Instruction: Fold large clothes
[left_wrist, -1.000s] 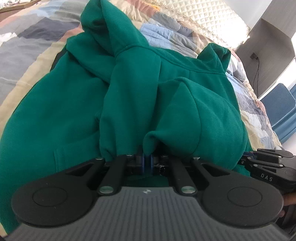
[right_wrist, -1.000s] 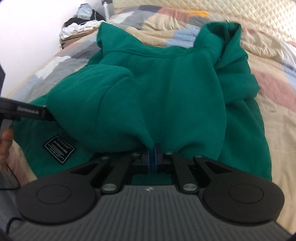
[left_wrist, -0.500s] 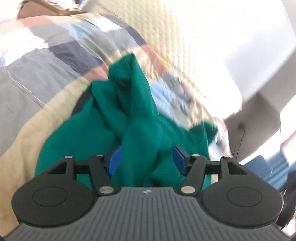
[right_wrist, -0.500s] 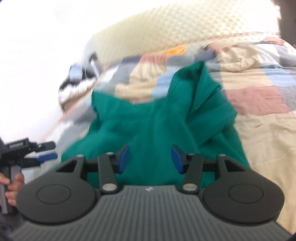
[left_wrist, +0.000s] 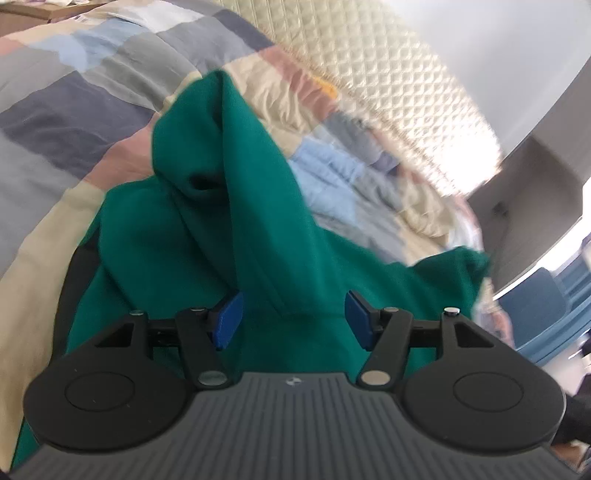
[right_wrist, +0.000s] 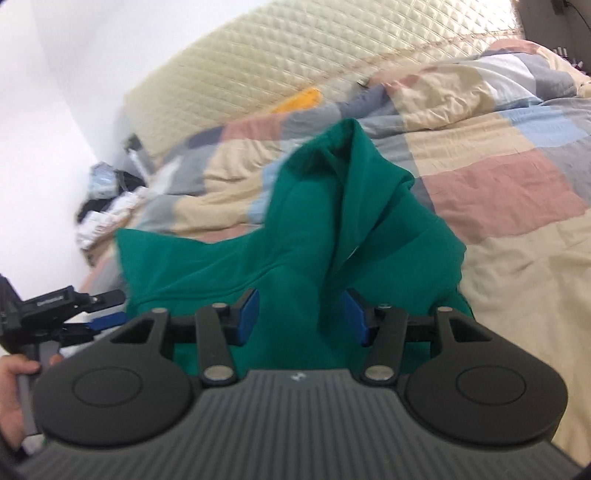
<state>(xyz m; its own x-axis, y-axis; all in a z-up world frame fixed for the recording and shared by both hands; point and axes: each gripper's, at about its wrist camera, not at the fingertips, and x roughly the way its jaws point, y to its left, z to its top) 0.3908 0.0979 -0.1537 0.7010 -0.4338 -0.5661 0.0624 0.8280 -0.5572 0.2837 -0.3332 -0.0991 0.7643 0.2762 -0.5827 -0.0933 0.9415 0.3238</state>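
Note:
A green hoodie (left_wrist: 258, 221) lies bunched on the patchwork quilt, its hood or a sleeve folded into a ridge up the middle. My left gripper (left_wrist: 291, 321) hovers over its near part, open, the blue pads (left_wrist: 229, 319) apart and not pressing the cloth. In the right wrist view the hoodie (right_wrist: 314, 221) shows the same ridge. My right gripper (right_wrist: 302, 316) is open above it, with a fold standing between the pads but not pinched. The left gripper (right_wrist: 92, 317) also shows at the left edge, held by a hand (right_wrist: 14, 391).
The patchwork quilt (left_wrist: 55, 110) covers the bed, with a cream quilted headboard (right_wrist: 258, 55) behind. A pile of clothes (right_wrist: 107, 199) sits beside the bed by the white wall. A grey cabinet (left_wrist: 535, 184) and a blue chair (left_wrist: 535, 306) stand at the right.
Both grippers were shut on the hoodie's near edge a second ago. They have let go, opened and drawn back, so more of the bed and headboard shows. The hoodie stays on the quilt.

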